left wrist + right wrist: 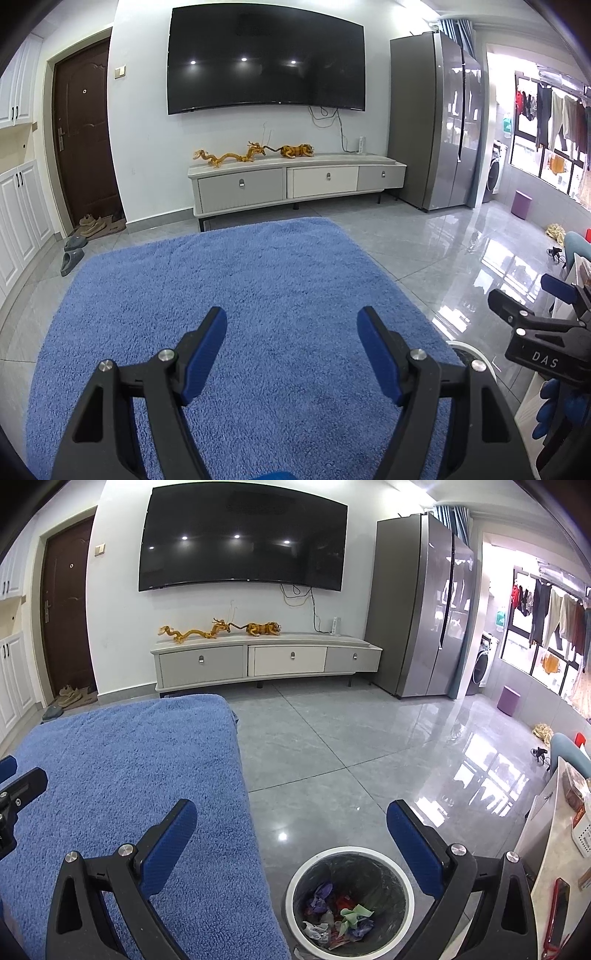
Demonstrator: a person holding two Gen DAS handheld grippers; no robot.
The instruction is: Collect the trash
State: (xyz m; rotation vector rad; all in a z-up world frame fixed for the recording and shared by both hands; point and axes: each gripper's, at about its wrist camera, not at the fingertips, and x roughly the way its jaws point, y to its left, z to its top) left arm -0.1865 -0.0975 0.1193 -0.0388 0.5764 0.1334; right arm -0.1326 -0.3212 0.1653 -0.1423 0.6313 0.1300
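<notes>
A round trash bin point(293, 886) with a white rim and a black liner stands on the grey floor, just right of the blue shaggy cloth point(129, 775). Several crumpled scraps of trash point(340, 915) lie in its bottom. My right gripper point(291, 806) hangs open above the bin with nothing between its fingers. My left gripper point(292, 314) is open over the blue cloth point(240, 277), also empty. No loose trash shows on the cloth. The bin's rim point(467, 347) peeks out in the left wrist view, below my right gripper point(524, 295).
A TV stand point(266, 661) with golden figurines lines the far wall under a large TV. A grey fridge point(417, 609) stands to the right. A white table point(554, 849) with small items sits at the right edge. Slippers point(72, 254) lie by the door.
</notes>
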